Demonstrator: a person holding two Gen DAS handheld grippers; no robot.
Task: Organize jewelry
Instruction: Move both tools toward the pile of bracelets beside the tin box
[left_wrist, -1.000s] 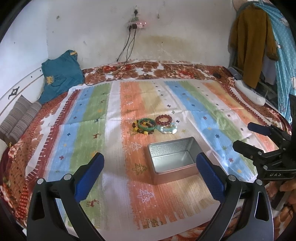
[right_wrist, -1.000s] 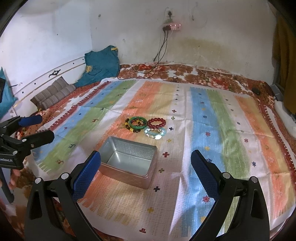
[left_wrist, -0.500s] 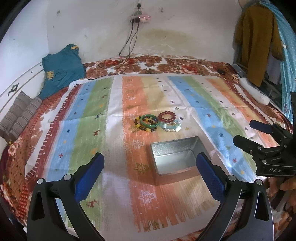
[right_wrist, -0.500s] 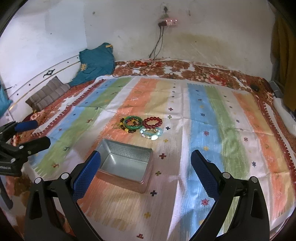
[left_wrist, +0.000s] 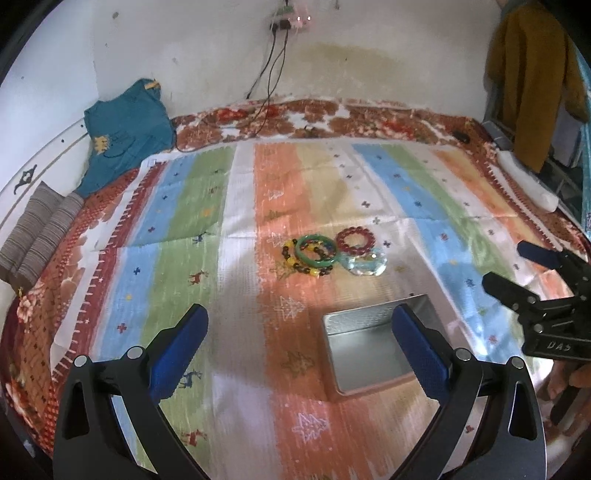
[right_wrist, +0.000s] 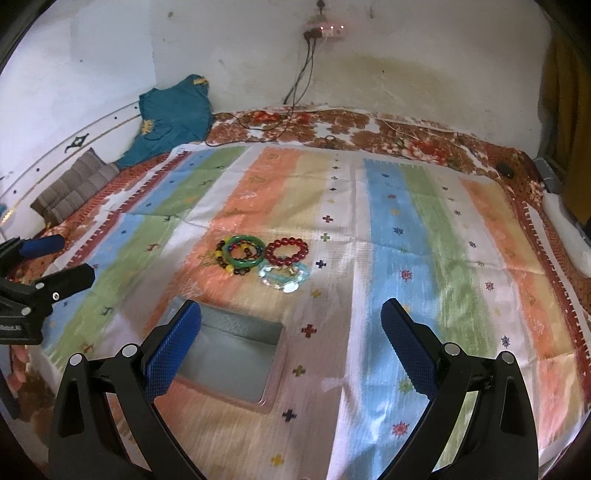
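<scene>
Both tools, left tool (left_wrist: 298, 334) and right tool (right_wrist: 290, 326), released, holding nothing. Bracelets (right_wrist: 264, 260) clustered on bed mat beyond empty tin box (right_wrist: 232, 363). Risk: overlapping strands snagging, lifting together.

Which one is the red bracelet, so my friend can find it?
Find the striped cloth, then the bracelet cluster beyond the metal tin. The red bracelet is its right-hand ring: round dark-red beads, beside the green bangle, above the clear one.
</scene>
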